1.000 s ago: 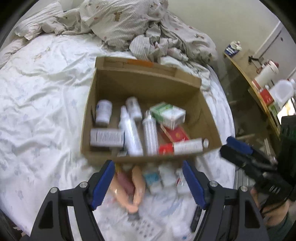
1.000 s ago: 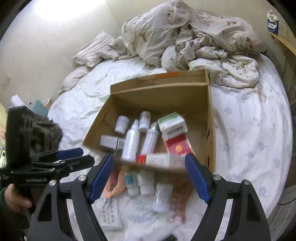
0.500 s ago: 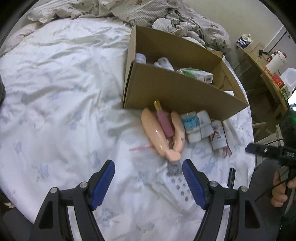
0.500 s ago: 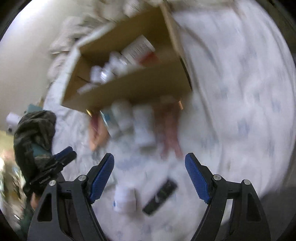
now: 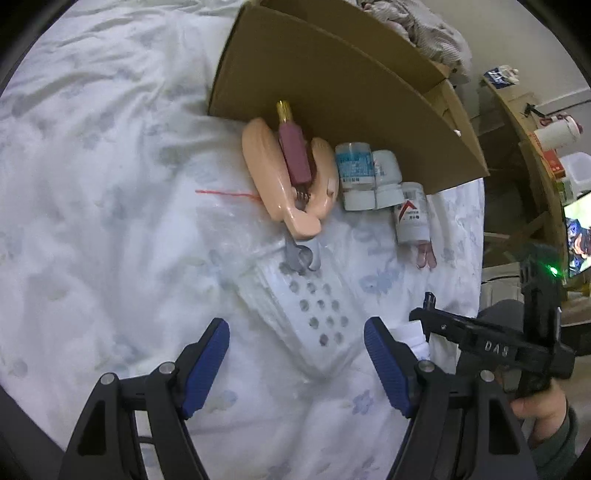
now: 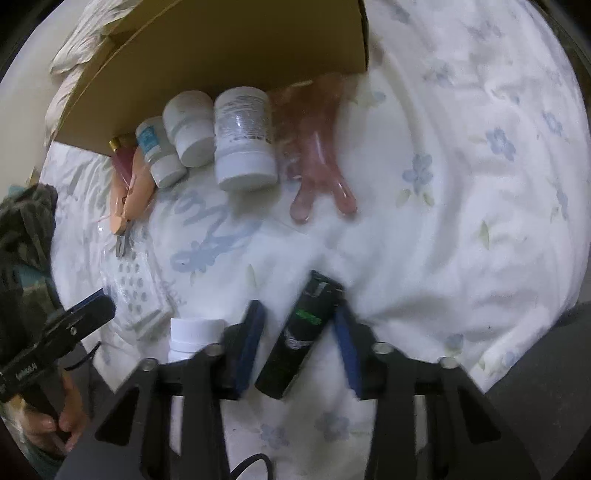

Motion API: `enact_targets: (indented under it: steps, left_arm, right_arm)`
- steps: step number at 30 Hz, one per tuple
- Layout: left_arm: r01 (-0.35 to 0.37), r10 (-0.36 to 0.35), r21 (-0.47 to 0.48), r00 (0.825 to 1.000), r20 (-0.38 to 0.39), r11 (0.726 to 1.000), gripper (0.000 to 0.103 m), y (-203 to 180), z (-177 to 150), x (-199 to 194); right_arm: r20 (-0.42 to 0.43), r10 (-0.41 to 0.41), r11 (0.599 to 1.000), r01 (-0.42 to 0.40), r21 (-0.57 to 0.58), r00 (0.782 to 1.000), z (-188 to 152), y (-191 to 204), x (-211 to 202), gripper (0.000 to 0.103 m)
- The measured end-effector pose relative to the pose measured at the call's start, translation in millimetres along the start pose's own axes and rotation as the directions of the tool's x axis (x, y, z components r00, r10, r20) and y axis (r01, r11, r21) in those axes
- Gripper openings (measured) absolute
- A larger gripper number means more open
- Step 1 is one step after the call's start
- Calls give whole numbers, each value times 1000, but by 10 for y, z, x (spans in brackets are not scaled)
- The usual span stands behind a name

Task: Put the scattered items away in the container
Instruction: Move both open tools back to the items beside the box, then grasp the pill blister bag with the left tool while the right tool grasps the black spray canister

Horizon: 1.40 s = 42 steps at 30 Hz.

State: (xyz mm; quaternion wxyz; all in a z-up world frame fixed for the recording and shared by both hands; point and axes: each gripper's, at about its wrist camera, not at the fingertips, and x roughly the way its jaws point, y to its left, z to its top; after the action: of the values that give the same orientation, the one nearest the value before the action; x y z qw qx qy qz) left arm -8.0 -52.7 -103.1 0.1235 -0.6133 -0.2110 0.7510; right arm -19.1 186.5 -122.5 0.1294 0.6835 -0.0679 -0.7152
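Observation:
The cardboard box (image 5: 332, 81) lies on the bed, also in the right wrist view (image 6: 221, 48). In front of it lie a peach plastic tool (image 5: 291, 184), three white bottles (image 5: 356, 173), a pink scraper (image 6: 317, 155) and a clear pack with grey dots (image 5: 314, 310). My left gripper (image 5: 295, 354) is open just above the pack. My right gripper (image 6: 299, 325) has its jaws partly closed around a black tube (image 6: 303, 332); contact is unclear. A white bottle (image 6: 192, 336) lies left of it.
White flowered bedsheet (image 6: 461, 184) all around. Rumpled duvet (image 5: 424, 26) behind the box. A wooden shelf (image 5: 535, 147) with containers stands right of the bed. The bed's edge is near the right gripper.
Both grippers have dropped from above the box to the items in front of it. The right gripper's jaws have narrowed around the black tube.

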Motion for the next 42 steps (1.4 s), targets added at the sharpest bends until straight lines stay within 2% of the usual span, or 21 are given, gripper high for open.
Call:
enact_targets:
  steps: [2,4,5,6,7,8,12,16,23,28,31,33,37,39,42]
  left_arm:
    - [-17,17,-1,1000,-6,1000,76,-46,10,78]
    - [-44,44,-11,999,-4,999,74,-95,31,144]
    - [-51,51,-16,999,5,999,60,-108,41,151]
    - [-85,85,-27,996,11,996,52,-108,56,155]
    - [-86,87,-42,996,14,995,42,-83,67,156]
    - [-58,59,-60,998,15,997,36,-53,74,148]
    - [21,-19,-100,1000,24,995,24,62,62,47]
    - [49,-43,-96,997,59,994,11,64,44,-185]
    - [42,-30,-78,988,152,996,10,102,100,-760]
    - [49,-35,-46,964,262,998,10,33,245,-1236]
    - [46,-40,-12,949,313,999,10,-67,433,-1463]
    - [13,-19,21,937,349,1000,10,-206,611,-1515]
    - [24,-44,58,929,368,998,10,-444,965,-1496]
    - [55,-74,63,934,349,996,10,-549,1156,-1424]
    - [27,-58,94,936,348,995,10,-736,1430,-1274]
  right_arm:
    - [14,18,1000,-17,-8,1000,-21,-6,-15,21]
    - [25,36,999,-35,-11,999,-32,-10,-35,20]
    - [36,50,999,-49,-16,998,-41,-9,-53,20]
    - [42,56,998,-55,-18,998,-47,-8,-67,20]
    - [53,67,998,-66,-22,996,-54,-7,-91,20]
    - [61,75,997,-74,-25,995,-59,-6,-109,20]
    - [101,122,992,-119,-34,987,-95,-24,-202,20]
    - [150,174,985,-170,-36,973,-115,-72,-346,20]
    - [209,253,967,-253,-24,945,-63,-61,-570,20]
    - [256,269,963,-265,-52,928,20,-66,-791,20]
    - [306,277,961,-269,-71,911,226,-9,-1000,20]
    - [346,262,965,-243,-97,901,402,58,-1172,20]
    - [408,236,970,-191,-148,882,827,200,-1451,20]
    - [414,217,973,-160,-168,884,1111,308,-1489,20]
    - [409,161,977,-87,-193,898,1399,434,-1417,20]
